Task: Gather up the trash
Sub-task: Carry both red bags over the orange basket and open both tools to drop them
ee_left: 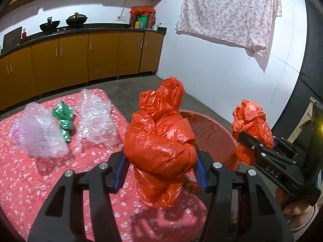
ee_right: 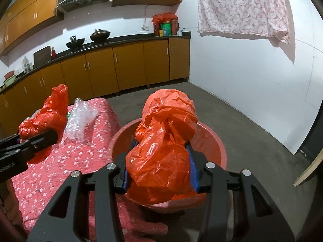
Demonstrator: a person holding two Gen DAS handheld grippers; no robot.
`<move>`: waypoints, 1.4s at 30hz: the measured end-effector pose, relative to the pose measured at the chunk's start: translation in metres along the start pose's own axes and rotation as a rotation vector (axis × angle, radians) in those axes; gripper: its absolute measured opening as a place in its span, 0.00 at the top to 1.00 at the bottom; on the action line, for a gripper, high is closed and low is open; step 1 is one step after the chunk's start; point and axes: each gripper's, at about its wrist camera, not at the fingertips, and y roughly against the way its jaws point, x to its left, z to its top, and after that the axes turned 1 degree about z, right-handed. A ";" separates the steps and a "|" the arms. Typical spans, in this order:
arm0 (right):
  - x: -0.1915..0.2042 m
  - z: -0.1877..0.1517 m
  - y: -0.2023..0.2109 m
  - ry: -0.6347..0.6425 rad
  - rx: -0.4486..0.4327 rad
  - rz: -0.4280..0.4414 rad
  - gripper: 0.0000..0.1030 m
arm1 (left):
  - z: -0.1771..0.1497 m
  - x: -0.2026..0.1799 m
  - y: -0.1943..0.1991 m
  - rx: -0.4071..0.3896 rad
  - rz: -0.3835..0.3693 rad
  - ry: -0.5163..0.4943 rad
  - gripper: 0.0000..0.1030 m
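While both bags ride twd red basin:
L gripper clamps orange wad; R gripper clamps second wad, over basin for drop.

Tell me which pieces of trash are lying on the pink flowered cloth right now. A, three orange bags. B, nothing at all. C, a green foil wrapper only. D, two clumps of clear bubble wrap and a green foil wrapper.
D: the left wrist view shows two bubble wrap clumps with a green foil wrapper between them on the pink flowered cloth, while the orange bags sit in the grippers.
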 end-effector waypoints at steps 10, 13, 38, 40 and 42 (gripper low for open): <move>-0.015 -0.001 -0.012 -0.018 0.014 -0.017 0.56 | 0.006 -0.021 -0.036 0.028 -0.044 -0.028 0.48; -0.019 -0.002 -0.015 -0.026 0.018 -0.022 0.56 | 0.008 -0.028 -0.046 0.038 -0.054 -0.040 0.48; -0.041 -0.001 -0.036 -0.103 0.022 -0.003 0.56 | 0.016 -0.041 -0.119 0.108 -0.099 -0.054 0.47; -0.042 0.001 -0.037 -0.107 0.015 0.005 0.55 | 0.015 -0.040 -0.122 0.114 -0.100 -0.050 0.47; -0.044 0.002 -0.038 -0.118 0.008 0.022 0.53 | 0.014 -0.038 -0.126 0.124 -0.102 -0.043 0.46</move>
